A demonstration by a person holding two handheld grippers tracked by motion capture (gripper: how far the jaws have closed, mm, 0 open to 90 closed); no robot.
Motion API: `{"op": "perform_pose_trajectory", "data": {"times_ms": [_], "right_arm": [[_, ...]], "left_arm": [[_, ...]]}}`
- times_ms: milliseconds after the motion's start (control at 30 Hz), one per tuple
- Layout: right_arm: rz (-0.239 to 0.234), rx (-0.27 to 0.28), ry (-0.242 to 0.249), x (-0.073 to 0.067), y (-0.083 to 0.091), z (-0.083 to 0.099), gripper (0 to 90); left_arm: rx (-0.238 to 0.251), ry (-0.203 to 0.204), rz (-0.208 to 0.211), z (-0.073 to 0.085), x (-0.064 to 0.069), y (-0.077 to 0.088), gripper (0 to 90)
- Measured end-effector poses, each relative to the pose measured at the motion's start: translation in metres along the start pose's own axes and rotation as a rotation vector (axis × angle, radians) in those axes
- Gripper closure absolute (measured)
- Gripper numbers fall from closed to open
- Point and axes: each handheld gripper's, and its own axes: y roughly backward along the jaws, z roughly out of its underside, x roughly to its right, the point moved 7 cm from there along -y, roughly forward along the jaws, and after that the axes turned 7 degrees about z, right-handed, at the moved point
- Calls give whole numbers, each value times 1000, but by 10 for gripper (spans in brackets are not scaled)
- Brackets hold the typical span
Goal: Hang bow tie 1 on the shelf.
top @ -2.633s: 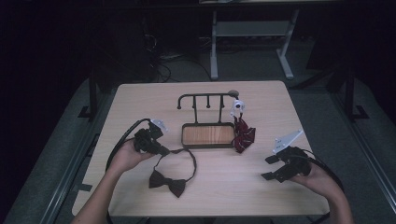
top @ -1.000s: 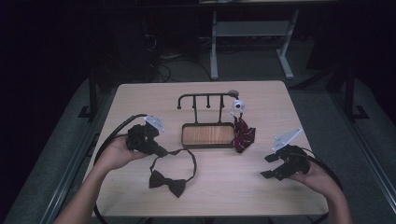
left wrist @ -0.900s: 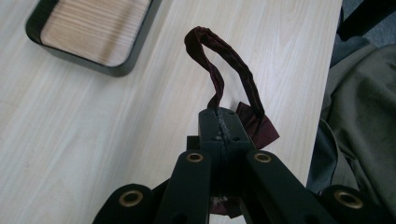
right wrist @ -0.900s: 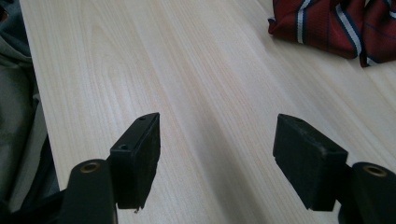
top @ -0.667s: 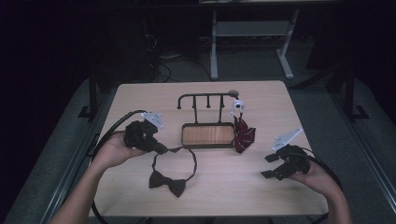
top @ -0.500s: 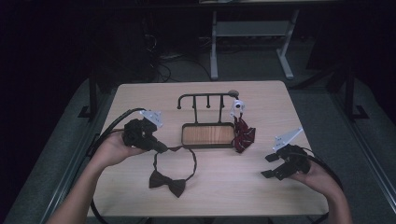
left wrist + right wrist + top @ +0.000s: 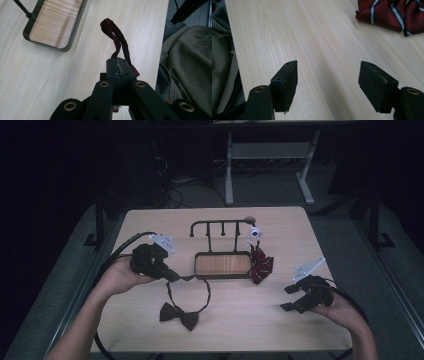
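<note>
A dark maroon bow tie (image 7: 179, 315) lies near the table's front, and its neck strap (image 7: 205, 290) loops up from it. My left gripper (image 7: 176, 277) is shut on the strap's end, left of the stand's wooden tray (image 7: 222, 265). In the left gripper view the jaws (image 7: 117, 65) pinch the maroon strap (image 7: 117, 37), which arches up over the table. A red striped bow tie (image 7: 260, 264) lies against the tray's right side, with a white clip (image 7: 255, 233) above it. My right gripper (image 7: 289, 298) rests open at the front right, nothing between its pads (image 7: 286, 82), short of the striped tie (image 7: 392, 15).
A black rack with several hooks (image 7: 220, 226) rises from the tray's back edge. The light wooden table (image 7: 240, 330) ends close to the person's lap at the front. A metal frame (image 7: 265, 155) stands on the dark floor behind the table.
My left gripper has risen a little and drawn the strap's end up and left. The bow stays on the table. My right gripper has kept still.
</note>
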Motion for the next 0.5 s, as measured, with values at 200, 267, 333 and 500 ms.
{"op": "perform_pose_trajectory", "data": {"times_ms": [200,267,333,500], "right_arm": [[0,0,4,-1,0,0,312],[1,1,6,-1,-1,0,311],[2,0,7,-1,-1,0,311],[4,3,-2,-3,1,-1,310]], "left_arm": [[7,-3,-2,-3,0,6,900],[6,-1,-2,-4,-1,8,900],[11,2,-4,-5,-3,12,900],[17,12,-5,-8,-5,17,900]]}}
